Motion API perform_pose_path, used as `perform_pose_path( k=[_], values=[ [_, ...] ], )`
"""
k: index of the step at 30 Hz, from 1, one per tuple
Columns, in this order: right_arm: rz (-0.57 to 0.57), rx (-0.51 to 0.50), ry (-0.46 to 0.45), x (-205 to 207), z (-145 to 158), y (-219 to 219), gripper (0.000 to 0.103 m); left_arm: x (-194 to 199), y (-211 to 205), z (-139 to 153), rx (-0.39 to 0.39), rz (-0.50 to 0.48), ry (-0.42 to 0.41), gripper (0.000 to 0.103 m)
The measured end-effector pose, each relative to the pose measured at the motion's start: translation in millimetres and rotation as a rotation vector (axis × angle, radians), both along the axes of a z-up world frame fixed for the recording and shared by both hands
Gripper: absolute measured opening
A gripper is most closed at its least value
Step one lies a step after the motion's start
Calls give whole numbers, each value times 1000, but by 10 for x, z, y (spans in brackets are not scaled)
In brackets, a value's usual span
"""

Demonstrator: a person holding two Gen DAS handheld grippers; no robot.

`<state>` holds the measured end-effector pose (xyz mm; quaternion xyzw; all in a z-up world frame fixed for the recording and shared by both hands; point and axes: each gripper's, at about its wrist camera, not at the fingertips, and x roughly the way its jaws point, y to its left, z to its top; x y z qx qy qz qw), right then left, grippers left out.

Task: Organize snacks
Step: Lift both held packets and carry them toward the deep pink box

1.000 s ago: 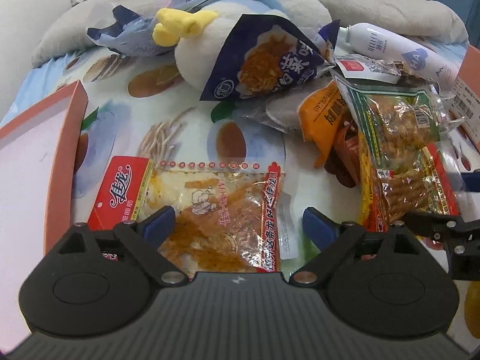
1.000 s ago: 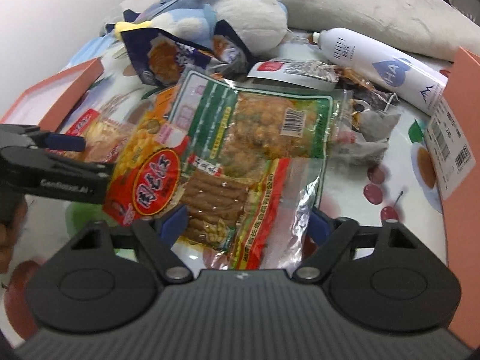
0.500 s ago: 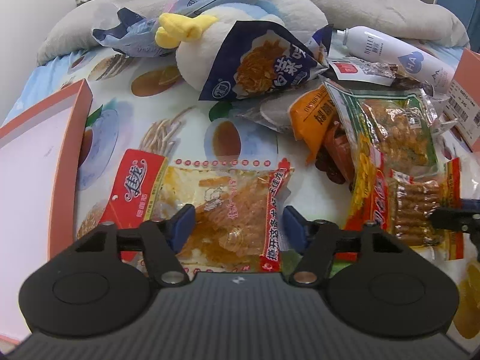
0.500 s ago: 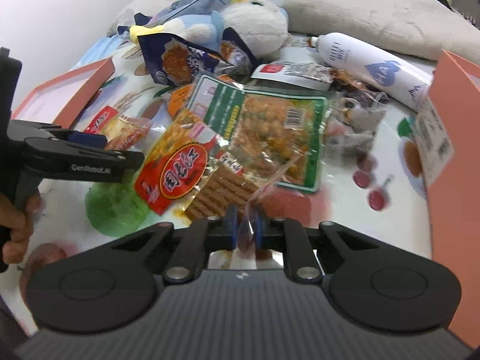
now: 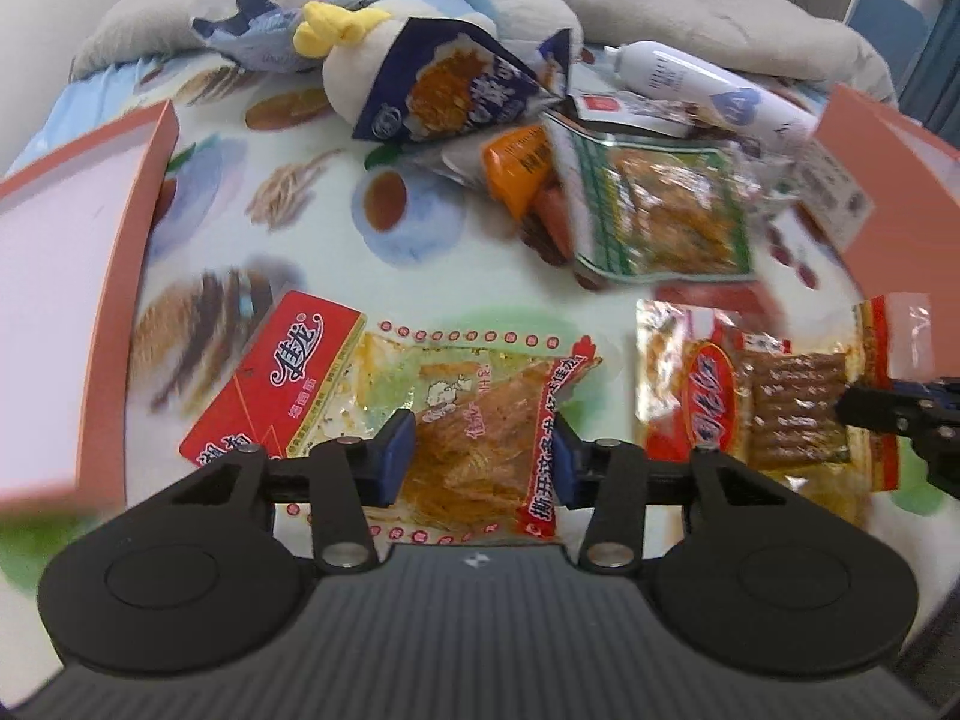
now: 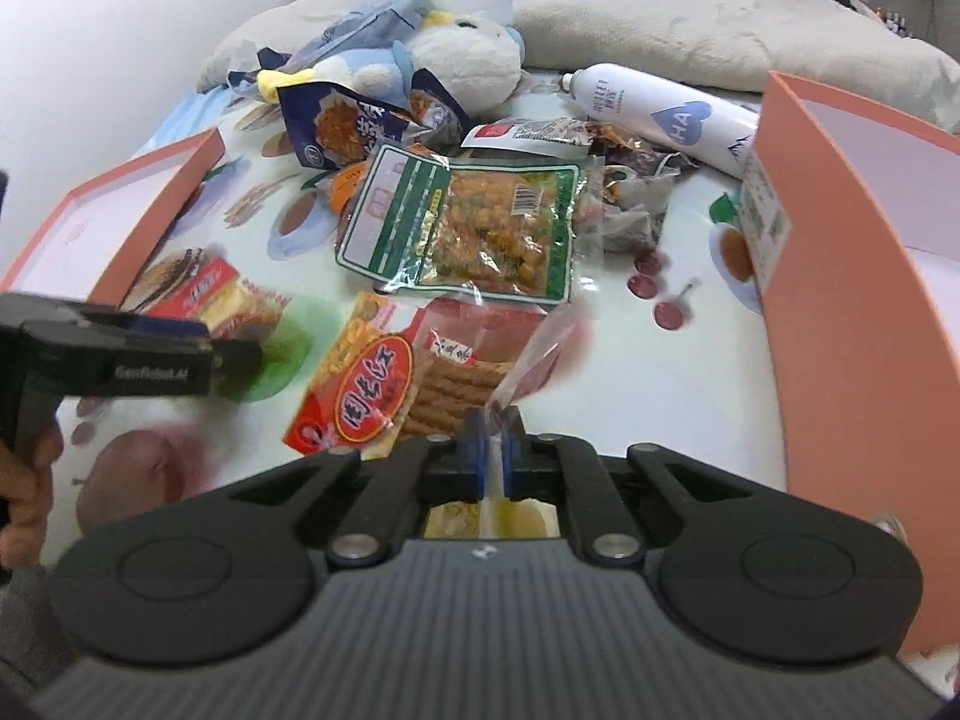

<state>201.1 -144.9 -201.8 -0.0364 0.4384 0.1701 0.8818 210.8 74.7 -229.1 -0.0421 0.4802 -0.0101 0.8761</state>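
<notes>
My right fingers pinch the clear edge of a red snack pack, near the middle of the bed. My left fingers have been narrowing around a red-bordered snack pack lying to its left; I cannot tell whether they grip it. Orange boxes flank the far snack pile.

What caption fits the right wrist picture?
Right gripper pinches the clear edge of a red snack packet on the fruit-print sheet.
</notes>
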Motion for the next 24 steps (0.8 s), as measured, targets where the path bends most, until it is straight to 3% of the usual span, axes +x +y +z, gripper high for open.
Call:
perform_pose_path(
  k=[12, 24],
  values=[
    [-62, 13, -25, -613, 231, -253, 6, -716, -255, 256, -114, 23, -24, 45],
    [-101, 17, -84, -787, 472, -323, 6, -898, -423, 588, -197, 20, -99, 43]
  ],
)
